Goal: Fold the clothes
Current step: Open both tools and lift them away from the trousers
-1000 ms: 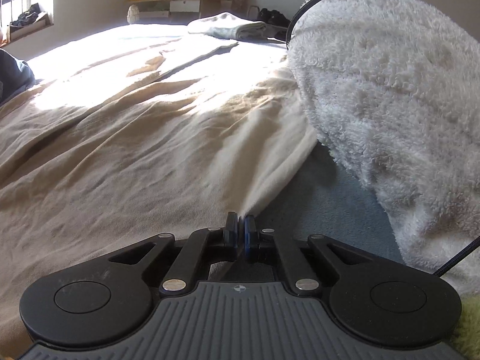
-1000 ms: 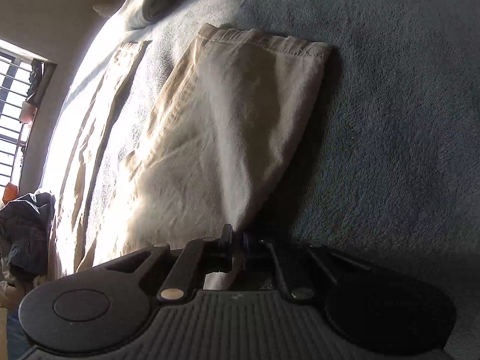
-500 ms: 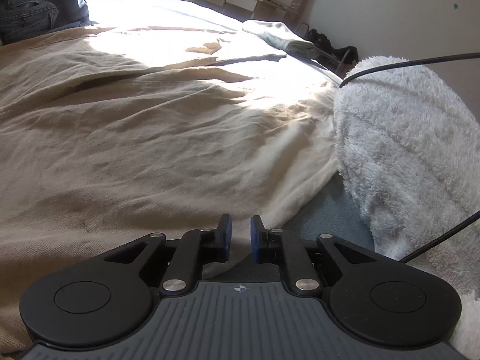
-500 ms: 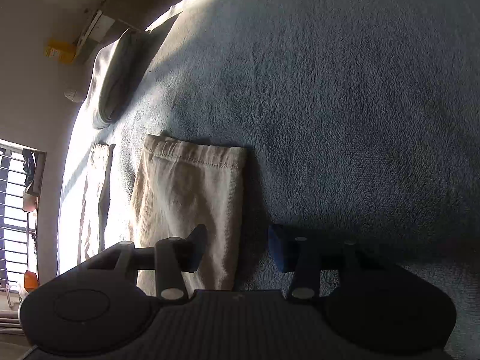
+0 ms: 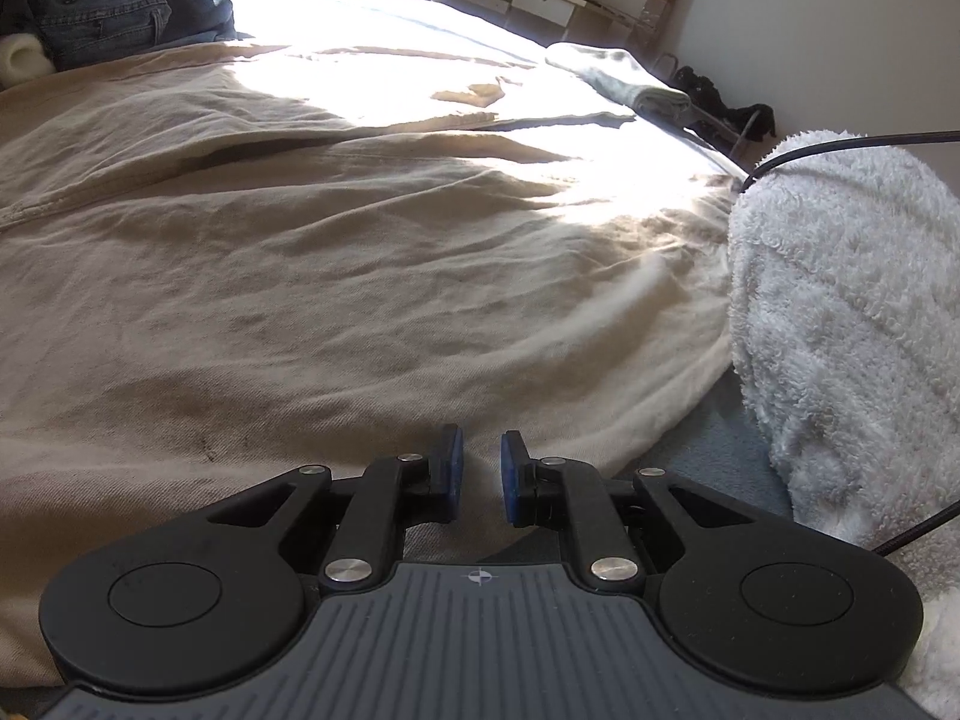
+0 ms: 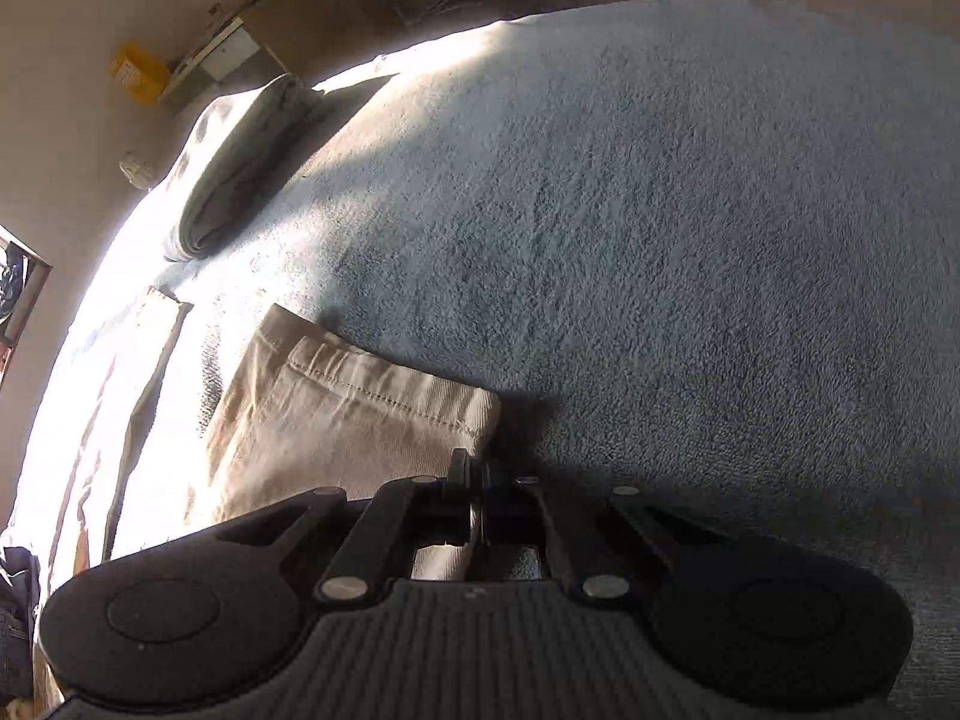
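Beige trousers (image 5: pixel 336 276) lie spread flat over the grey-blue bed cover. In the left wrist view my left gripper (image 5: pixel 478 474) is open a little and empty, just above the trousers' near edge. In the right wrist view my right gripper (image 6: pixel 474 477) is shut on the corner of a beige trouser leg hem (image 6: pixel 384 402), low on the bed cover (image 6: pixel 660 240). The second leg (image 6: pixel 150 348) lies to the left in bright sun.
A fluffy white sleeve (image 5: pixel 852 324) with a black cable fills the right of the left wrist view. A folded grey garment (image 6: pixel 240 162) lies at the far bed edge, also in the left view (image 5: pixel 624 78). Denim jeans (image 5: pixel 96 0) are piled at the far left. Shelves stand by the wall.
My left gripper opened, let go of the trousers' edge and swung left. My right gripper opened, moved to the leg hem and shut on its corner.
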A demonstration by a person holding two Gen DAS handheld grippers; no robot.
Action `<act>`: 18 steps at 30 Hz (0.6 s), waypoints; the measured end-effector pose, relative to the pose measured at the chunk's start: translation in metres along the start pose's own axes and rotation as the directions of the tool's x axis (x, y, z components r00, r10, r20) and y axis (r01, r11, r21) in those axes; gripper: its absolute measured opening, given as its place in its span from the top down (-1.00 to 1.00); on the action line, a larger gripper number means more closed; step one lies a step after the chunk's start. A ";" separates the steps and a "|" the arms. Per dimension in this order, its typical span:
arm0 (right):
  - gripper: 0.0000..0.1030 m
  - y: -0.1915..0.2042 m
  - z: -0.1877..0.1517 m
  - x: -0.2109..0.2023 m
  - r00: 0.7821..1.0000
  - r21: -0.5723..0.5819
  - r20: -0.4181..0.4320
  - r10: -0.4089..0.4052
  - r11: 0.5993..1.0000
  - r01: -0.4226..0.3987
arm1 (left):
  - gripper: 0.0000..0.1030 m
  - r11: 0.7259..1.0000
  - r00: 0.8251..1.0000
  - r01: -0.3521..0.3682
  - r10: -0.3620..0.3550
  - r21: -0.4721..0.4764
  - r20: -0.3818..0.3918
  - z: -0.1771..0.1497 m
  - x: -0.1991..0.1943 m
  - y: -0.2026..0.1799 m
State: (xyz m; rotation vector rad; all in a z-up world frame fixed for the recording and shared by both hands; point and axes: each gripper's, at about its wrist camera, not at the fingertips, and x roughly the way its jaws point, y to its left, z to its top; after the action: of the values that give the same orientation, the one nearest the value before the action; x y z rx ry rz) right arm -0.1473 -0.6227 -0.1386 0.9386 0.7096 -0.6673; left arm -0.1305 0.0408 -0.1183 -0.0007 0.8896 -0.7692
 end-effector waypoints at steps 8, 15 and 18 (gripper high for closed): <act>0.27 0.037 -0.005 -0.037 0.970 -0.045 0.231 -0.074 0.995 0.086 | 0.74 0.999 0.999 -0.009 0.010 -0.047 0.039 0.007 -0.015 0.009; 0.23 0.105 -0.007 -0.062 0.931 -0.258 0.318 0.181 0.961 -0.099 | 0.68 0.963 0.987 -0.055 0.092 -0.263 0.129 0.007 -0.049 0.045; 0.13 0.102 0.013 -0.072 0.905 -0.175 0.363 0.224 0.970 -0.170 | 0.57 0.918 0.974 -0.074 0.150 -0.390 0.170 -0.008 -0.083 0.067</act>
State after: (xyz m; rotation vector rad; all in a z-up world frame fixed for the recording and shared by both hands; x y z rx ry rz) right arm -0.1084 -0.5755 -0.0287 0.7116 0.3046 -0.5889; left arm -0.1275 0.1429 -0.0865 -0.3624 0.8303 -0.4682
